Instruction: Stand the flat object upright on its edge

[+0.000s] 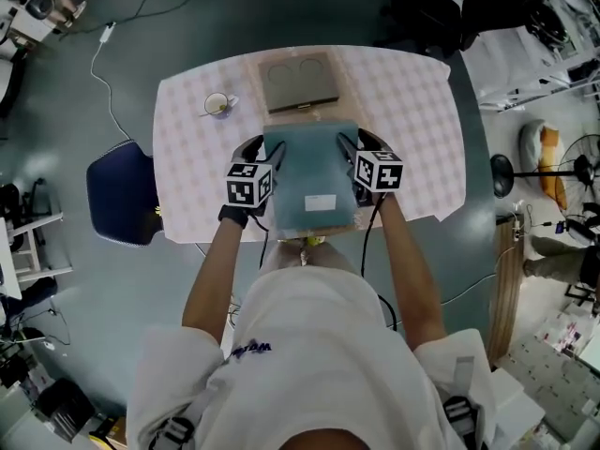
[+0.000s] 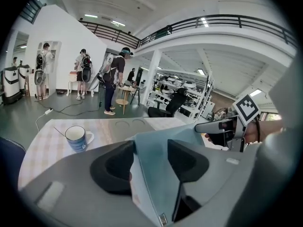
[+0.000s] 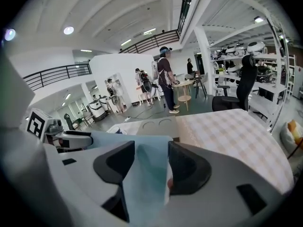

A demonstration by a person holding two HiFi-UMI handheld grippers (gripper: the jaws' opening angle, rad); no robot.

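The person is holding the flat teal object (image 1: 314, 172) between the two hand-held grippers, over the near half of the tabletop (image 1: 412, 120). The left hand-held gripper (image 1: 260, 148) is clenching the object's left edge. In the left gripper view, the teal sheet (image 2: 156, 174) is running between the two dark pads of this gripper (image 2: 150, 144), and both are pressing on it. The right hand-held gripper (image 1: 349, 146) is clenching the opposite edge. In its own view the object (image 3: 147, 183) is sitting clamped in the jaws of this gripper (image 3: 151, 148). The object's broad face, with a white label, is facing up toward the head camera. Whether its lower edge is touching the tabletop cannot be told. Beyond it, a brown tray (image 1: 298, 81) with two round recesses is lying at the far edge, and a mug (image 1: 217, 104) is standing to the tray's left.
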